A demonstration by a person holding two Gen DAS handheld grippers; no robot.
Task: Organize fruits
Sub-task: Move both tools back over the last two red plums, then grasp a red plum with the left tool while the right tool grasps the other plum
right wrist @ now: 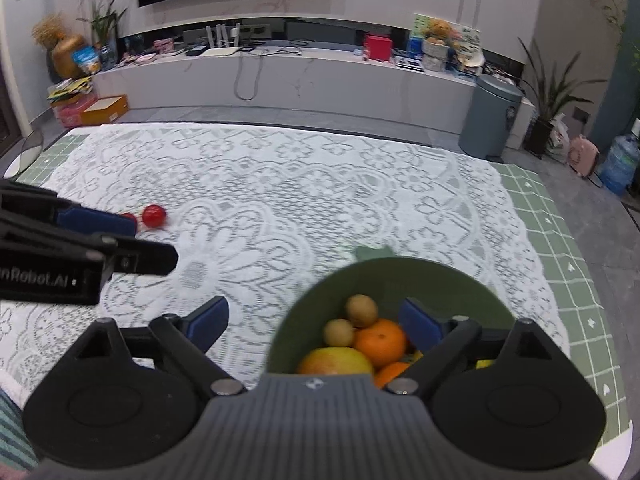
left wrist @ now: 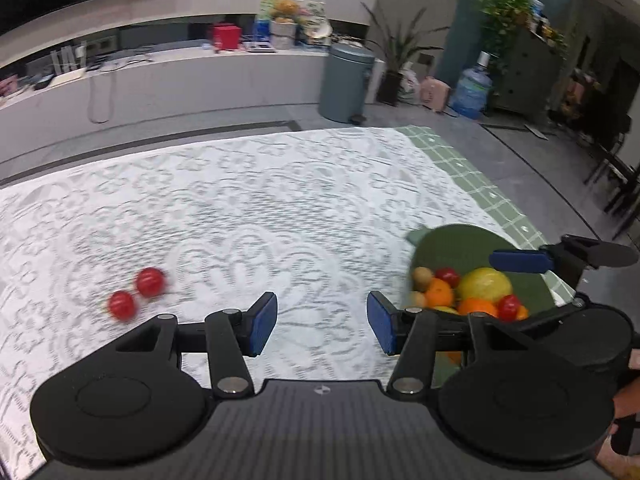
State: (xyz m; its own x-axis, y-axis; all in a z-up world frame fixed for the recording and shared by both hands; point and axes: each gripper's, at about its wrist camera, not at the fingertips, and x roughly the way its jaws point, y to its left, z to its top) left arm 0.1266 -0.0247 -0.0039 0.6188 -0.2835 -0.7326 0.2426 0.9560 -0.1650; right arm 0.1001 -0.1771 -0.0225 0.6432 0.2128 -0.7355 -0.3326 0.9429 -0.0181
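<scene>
Fruits first: most already sit in my green bowl [right wrist: 400, 276], lower right on the lace tablecloth [right wrist: 280, 184]. Inside I see a yellow-green mango [left wrist: 485, 283], oranges [right wrist: 380, 341] and small brown fruits [right wrist: 361, 310], plus a red one or two.

Two red cherry tomatoes [left wrist: 136, 294] are loose on the cloth, touching or nearly so, well apart from the bowl. Those look like the leftover job.

Key relation: from the left gripper [left wrist: 322, 322] the tomatoes lie ahead and to its left, on the far side from the bowl. The pair lines up roughly diagonal, one nearer me, one farther. The left gripper is clearly nearer them; in the right wrist view its fingers reach almost to the pair.

Left gripper: jaws wide apart, holding nothing. Right gripper [right wrist: 316, 322]: jaws also spread wide, empty, hovering at the bowl with one finger over its contents.

My guess: the left takes the nearer tomato and needs a swing leftward.
</scene>
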